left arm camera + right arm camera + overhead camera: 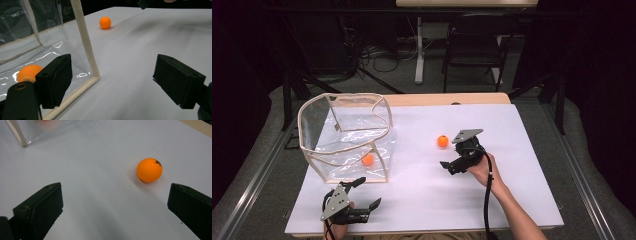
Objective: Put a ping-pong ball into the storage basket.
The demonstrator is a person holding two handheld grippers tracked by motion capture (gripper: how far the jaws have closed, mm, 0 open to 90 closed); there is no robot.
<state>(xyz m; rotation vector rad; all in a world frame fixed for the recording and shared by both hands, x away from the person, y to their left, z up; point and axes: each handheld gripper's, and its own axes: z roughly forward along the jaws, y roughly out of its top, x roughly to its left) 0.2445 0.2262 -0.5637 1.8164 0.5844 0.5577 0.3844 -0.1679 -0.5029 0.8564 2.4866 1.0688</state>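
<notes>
Two orange balls are counted here, both small, smooth and round like ping-pong balls. One ball (442, 141) is sat out in the open on the white sheet (512, 190), with a little dark smudge seen near its top in the right gripper view. The other ball (368, 159) is lying inside the clear bag (344, 135), down at its floor near the front corner.

The bag is made of shiny see-through plastic, boxy in shape, edged all round with cream fabric piping, and is stood on the left part of the sheet with its mouth tipped toward the near side. Just the one bag.

The right gripper (454, 152) is held low near the loose ball, gripped from behind by a hand (482, 170) with the forearm angled in from the lower right. Its black blocky jaws are spread wide with nothing between them; the ball is seen just ahead, toward the right jaw.

The left gripper (368, 192) is held at the near edge of the sheet, pointed at the bag's front corner, jaws also wide apart and nothing gripped.

A wooden table edge (447, 99) is showing beyond the sheet.
</notes>
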